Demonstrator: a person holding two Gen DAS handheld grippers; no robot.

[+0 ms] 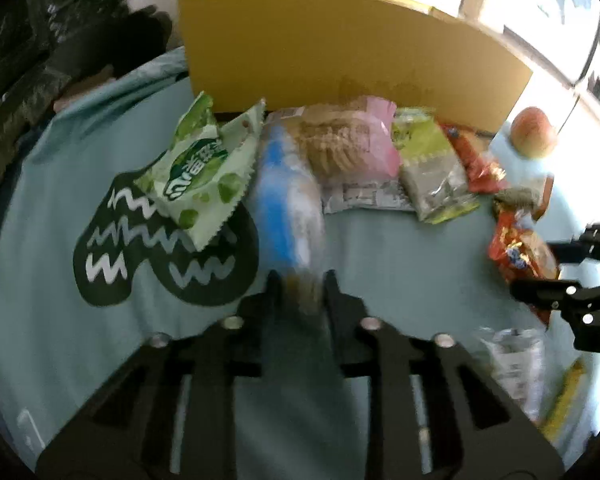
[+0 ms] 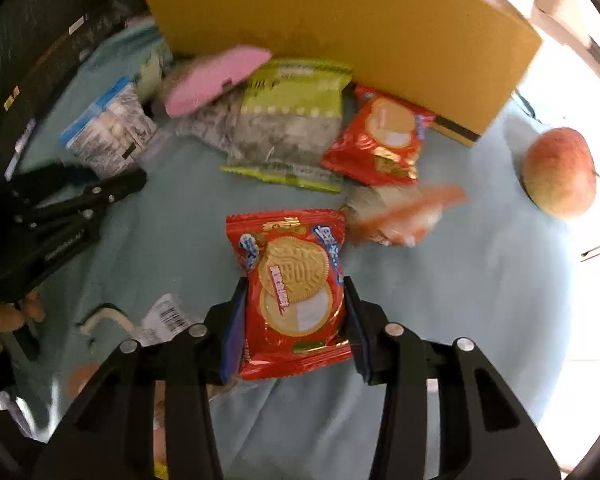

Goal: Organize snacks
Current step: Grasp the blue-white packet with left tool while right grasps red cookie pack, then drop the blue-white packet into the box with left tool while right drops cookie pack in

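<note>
red foil biscuit packet (image 2: 296, 292) sits clenched in my right hand-held gripper (image 2: 296, 312); left hand-held gripper (image 1: 298, 292) grips a blurred blue-white packet (image 1: 288, 208). i'd lay both gently beside the yellow cardboard box (image 2: 340, 36).

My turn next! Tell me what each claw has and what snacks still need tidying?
Left claw: shut on the blue-and-white packet, blurred.
Right claw: shut on a red biscuit packet.
Already lined up along the yellow board: pink packet, green packet, second red biscuit packet.
Left to do: place both held packets, then the orange-striped wrapper. An apple sits off to the right.
</note>
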